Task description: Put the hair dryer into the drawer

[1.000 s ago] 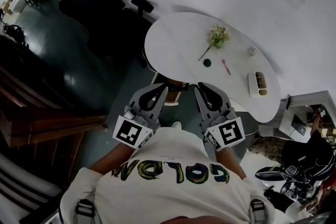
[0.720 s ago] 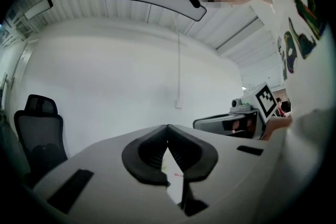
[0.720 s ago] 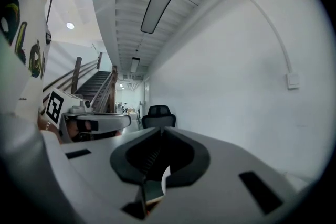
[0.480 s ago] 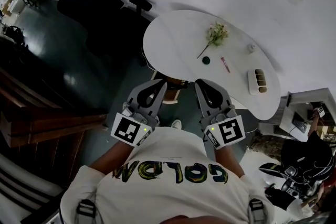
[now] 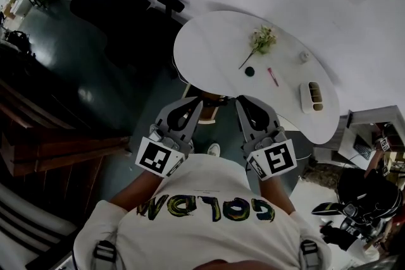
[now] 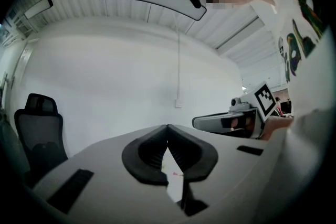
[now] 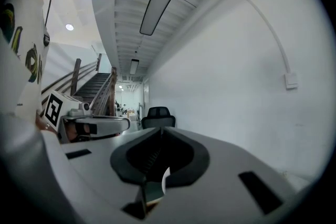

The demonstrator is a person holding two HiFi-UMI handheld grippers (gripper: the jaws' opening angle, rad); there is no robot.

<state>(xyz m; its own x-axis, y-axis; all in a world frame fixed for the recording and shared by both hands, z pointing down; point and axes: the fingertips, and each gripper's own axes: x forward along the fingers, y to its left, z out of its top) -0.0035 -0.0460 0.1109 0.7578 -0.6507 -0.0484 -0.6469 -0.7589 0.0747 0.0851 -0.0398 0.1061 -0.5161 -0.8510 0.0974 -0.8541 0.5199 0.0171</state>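
While both are clenched on nothing, left gripper (image 5: 193, 103) and right gripper (image 5: 243, 102) hang level by the white table's (image 5: 209, 41) near edge. Hair dryer and drawer show in no view, so any reach should first sight them.

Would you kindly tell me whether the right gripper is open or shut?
Shut. The right gripper shows its jaw tips touching in its own view, with nothing between them.
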